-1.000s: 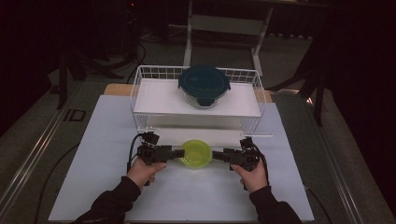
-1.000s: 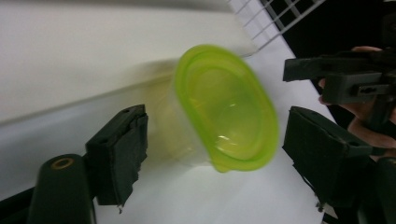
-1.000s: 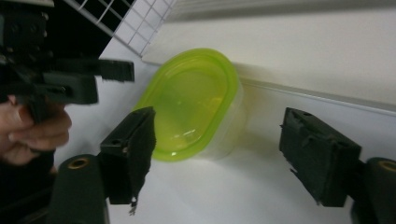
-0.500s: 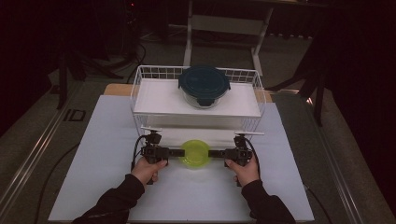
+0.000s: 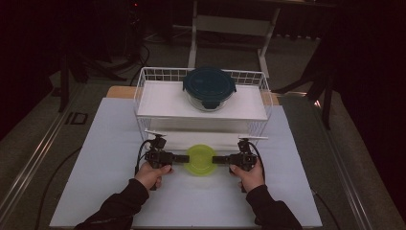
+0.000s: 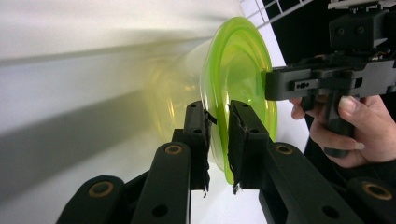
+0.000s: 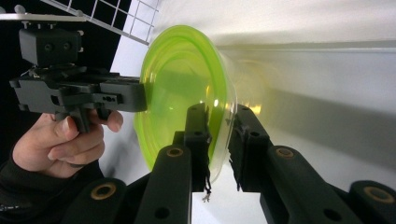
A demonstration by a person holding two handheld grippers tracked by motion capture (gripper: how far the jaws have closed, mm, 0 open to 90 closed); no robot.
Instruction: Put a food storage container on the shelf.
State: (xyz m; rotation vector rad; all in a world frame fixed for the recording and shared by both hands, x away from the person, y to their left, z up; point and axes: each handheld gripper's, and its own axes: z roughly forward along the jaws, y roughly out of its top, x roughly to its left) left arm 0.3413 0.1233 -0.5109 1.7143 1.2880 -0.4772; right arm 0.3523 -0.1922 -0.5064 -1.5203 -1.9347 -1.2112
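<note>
The bowl is translucent lime green. The grippers are black. The basket is white wire; the container's lid looks dark teal, perhaps. The table is white.

Your counter carries a white sheet, and on it stands a white wire basket at the far side, with a green lidded bowl just before it.

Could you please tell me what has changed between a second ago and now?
Both grippers, left gripper and right gripper, moved in toward the green lid; their jaws have just been closing over its rim on opposite sides. The lid, the wire basket and the dark-lidded container stayed put.
</note>
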